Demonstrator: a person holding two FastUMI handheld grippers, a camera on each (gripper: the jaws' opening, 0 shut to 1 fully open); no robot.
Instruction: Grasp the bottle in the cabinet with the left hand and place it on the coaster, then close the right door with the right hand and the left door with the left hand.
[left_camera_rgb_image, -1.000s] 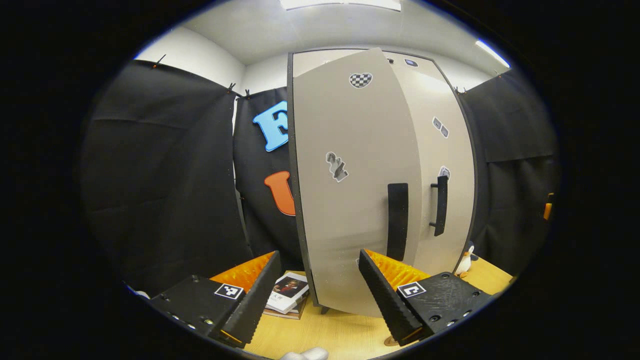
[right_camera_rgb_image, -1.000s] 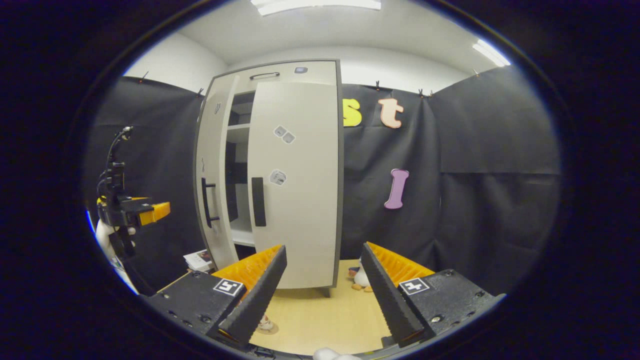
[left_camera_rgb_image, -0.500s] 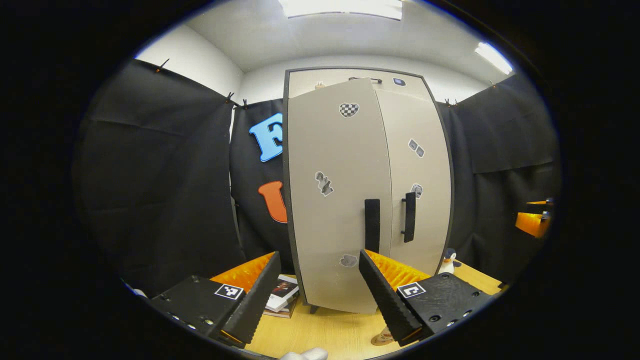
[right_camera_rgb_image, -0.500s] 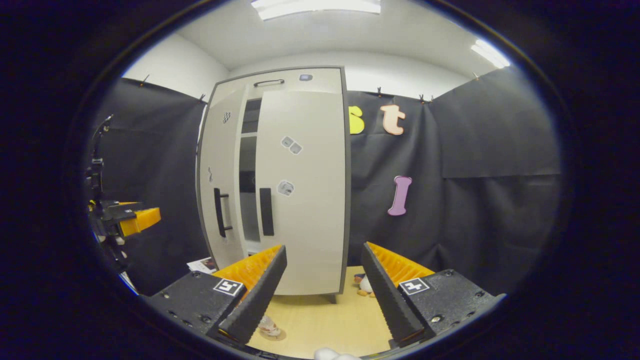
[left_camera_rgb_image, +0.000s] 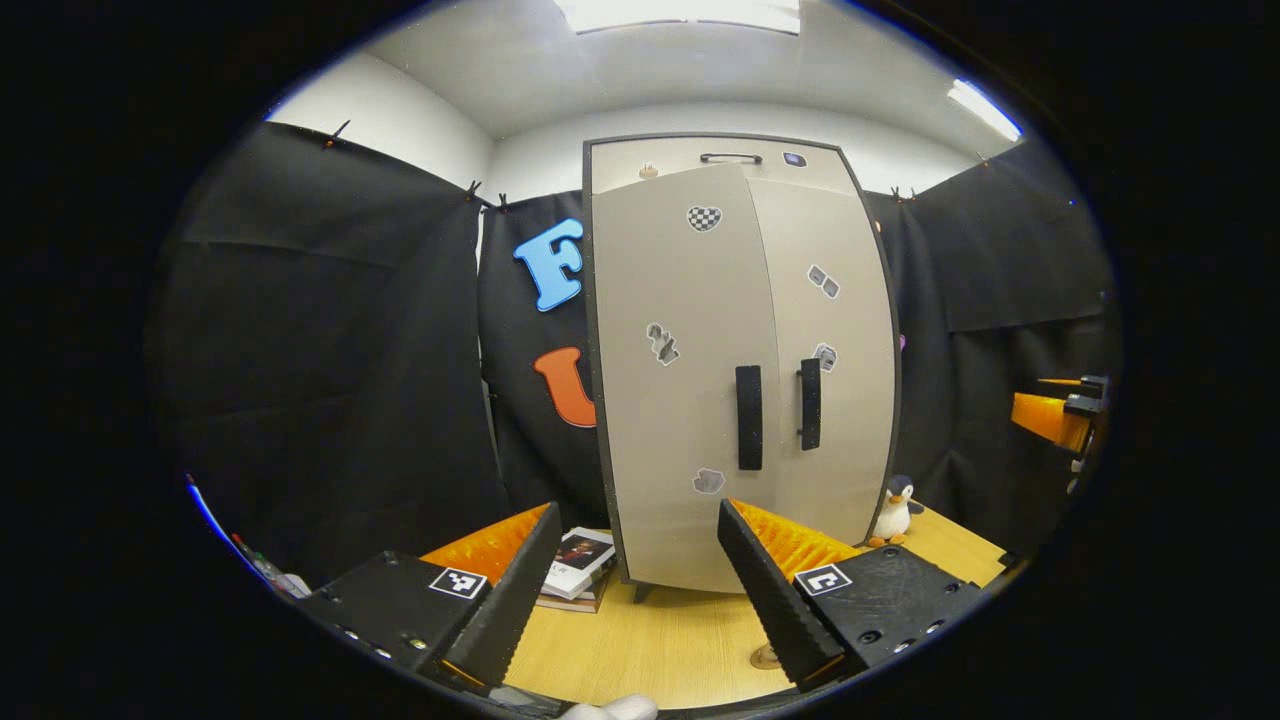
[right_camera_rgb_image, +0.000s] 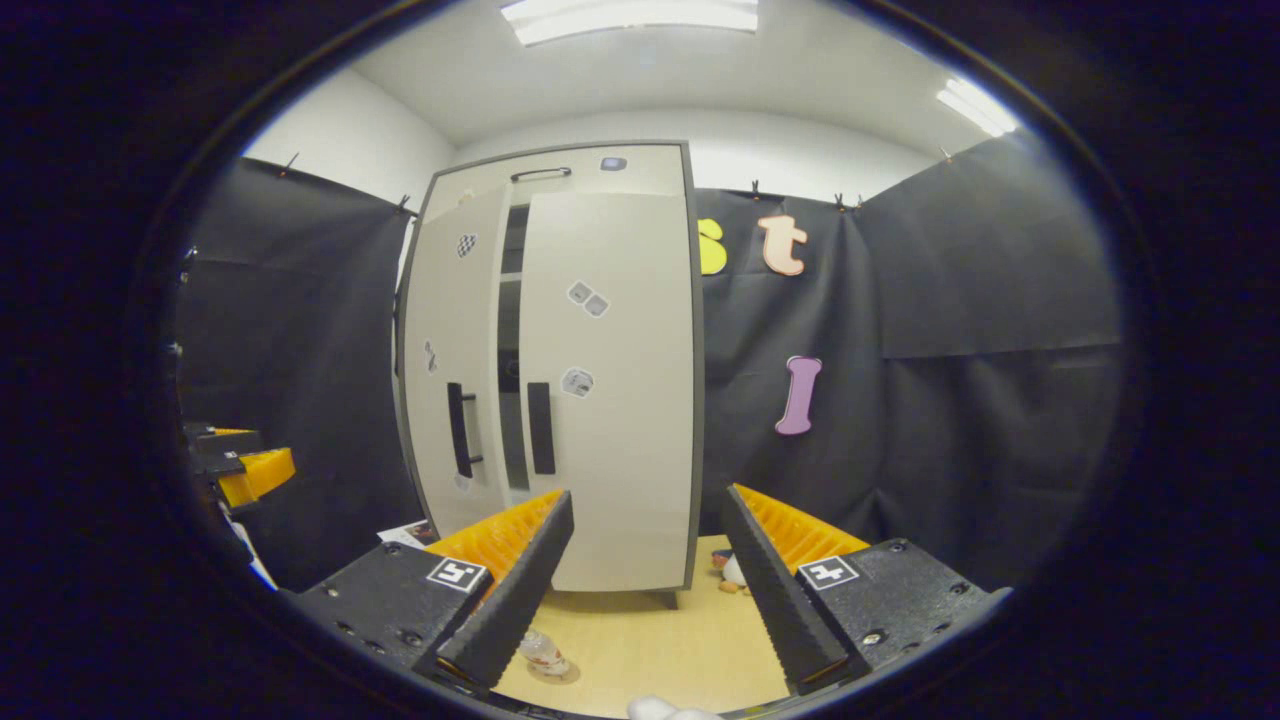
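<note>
Pale-grey cabinet (left_camera_rgb_image: 740, 370): in the left gripper view it stands at 12 o'clock on the wooden table (left_camera_rgb_image: 650, 650).
Left door (left_camera_rgb_image: 675, 380): appears flush with the right door (left_camera_rgb_image: 825, 360); their dark handles (left_camera_rgb_image: 748, 417) sit side by side.
Left gripper (left_camera_rgb_image: 625, 590): fingers spread wide at 6 o'clock, holding nothing.
Books (left_camera_rgb_image: 578, 580): stacked at 7 o'clock of the cabinet's foot.
Penguin toy (left_camera_rgb_image: 893, 510): at 4 o'clock of the cabinet.
Coaster (left_camera_rgb_image: 764, 658): a sliver beside the left gripper's right-hand finger; bottle hidden.
Other gripper (left_camera_rgb_image: 1055, 415): at 3 o'clock, state unclear.

Right gripper view, cabinet (right_camera_rgb_image: 560, 370): at 11 o'clock; a narrow dark gap (right_camera_rgb_image: 510, 340) shows between the doors, so the left door (right_camera_rgb_image: 450, 360) stands slightly ajar.
Right gripper (right_camera_rgb_image: 640, 590): fingers wide apart, empty.
Bottle (right_camera_rgb_image: 545, 655): at 7 o'clock on its coaster (right_camera_rgb_image: 560, 672), well in front of the cabinet.
</note>
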